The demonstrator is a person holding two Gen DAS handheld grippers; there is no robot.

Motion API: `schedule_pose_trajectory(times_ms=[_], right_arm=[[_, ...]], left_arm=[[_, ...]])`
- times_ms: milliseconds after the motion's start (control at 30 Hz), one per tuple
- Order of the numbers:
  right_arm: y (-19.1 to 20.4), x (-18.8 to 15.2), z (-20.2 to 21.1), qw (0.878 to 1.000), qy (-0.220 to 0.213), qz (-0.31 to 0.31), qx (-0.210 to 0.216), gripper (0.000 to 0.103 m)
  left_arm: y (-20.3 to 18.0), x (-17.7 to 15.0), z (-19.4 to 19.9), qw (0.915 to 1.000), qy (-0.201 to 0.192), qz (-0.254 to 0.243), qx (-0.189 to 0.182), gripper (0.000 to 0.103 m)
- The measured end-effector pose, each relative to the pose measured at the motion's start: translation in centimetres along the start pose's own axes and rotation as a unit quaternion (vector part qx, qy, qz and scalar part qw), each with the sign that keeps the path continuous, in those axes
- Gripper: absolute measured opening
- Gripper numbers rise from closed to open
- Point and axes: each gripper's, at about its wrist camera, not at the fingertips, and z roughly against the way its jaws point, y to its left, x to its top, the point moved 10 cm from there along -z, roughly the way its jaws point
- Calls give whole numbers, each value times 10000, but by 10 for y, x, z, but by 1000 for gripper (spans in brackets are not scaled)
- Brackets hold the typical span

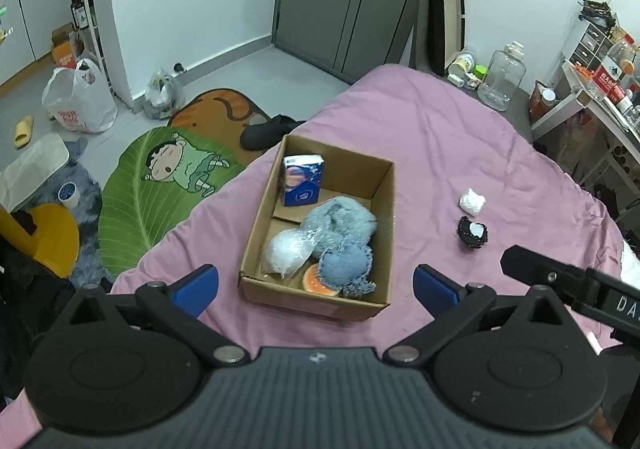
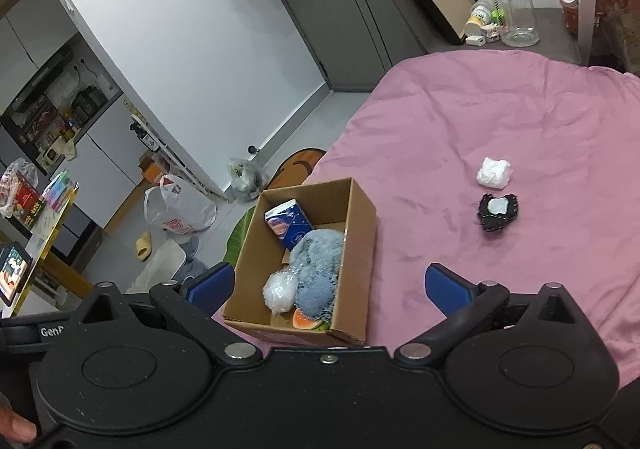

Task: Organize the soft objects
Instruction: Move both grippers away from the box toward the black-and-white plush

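While both tools hang above the pink bedsheet [image 1: 460, 137], the left gripper [image 1: 316, 283] tilts steeply down toward the open brown cardboard box [image 1: 256, 225], its blue-padded fingers [image 1: 198, 287] spread as wide as they go with nothing between them. The box sits just ahead of it at twelve o'clock, framed by the two pads but below them and untouched. The right gripper [image 2: 330, 287] slants down less steeply, its own blue pads [image 2: 448, 287] equally wide apart and empty; in its view the box lies at about eleven o'clock, close to the left pad. A black part of the right tool shows at the left view's four o'clock edge.

Inside the box, a blue rectangular tissue pack [image 1: 301, 181] stands at the far end, at twelve o'clock. A fluffy grey-blue plush toy [image 1: 340, 237] fills the middle and near right. A white ball wrapped in clear plastic [image 1: 288, 251] lies at the near left, touching the plush. An orange sponge-like slice [image 1: 318, 283] is wedged at the near wall, partly under the plush.

Outside the box, on the sheet at two o'clock from it, rest a small crumpled white wad [image 2: 494, 172] and, just beside it, a small black pouch with a white patch [image 2: 498, 211]; both lie well apart from either gripper.

A fingertip [image 2: 14, 427] shows at the right view's lower left corner.
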Motion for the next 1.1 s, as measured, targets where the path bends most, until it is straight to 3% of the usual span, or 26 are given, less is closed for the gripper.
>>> schedule_pose_trajectory(times_ms=[300, 867, 1100], right_arm=[[-15, 7, 28, 9997, -68, -152, 163, 103], [-64, 26, 56, 9987, -357, -287, -212, 103], [-77, 29, 53, 9986, -287, -111, -421, 103]], left_arm=[[-18, 6, 18, 9996, -263, -18, -70, 103], [-49, 15, 18, 9990, -356, -208, -158, 103], [-60, 19, 7, 9991, -268, -286, -132, 103]])
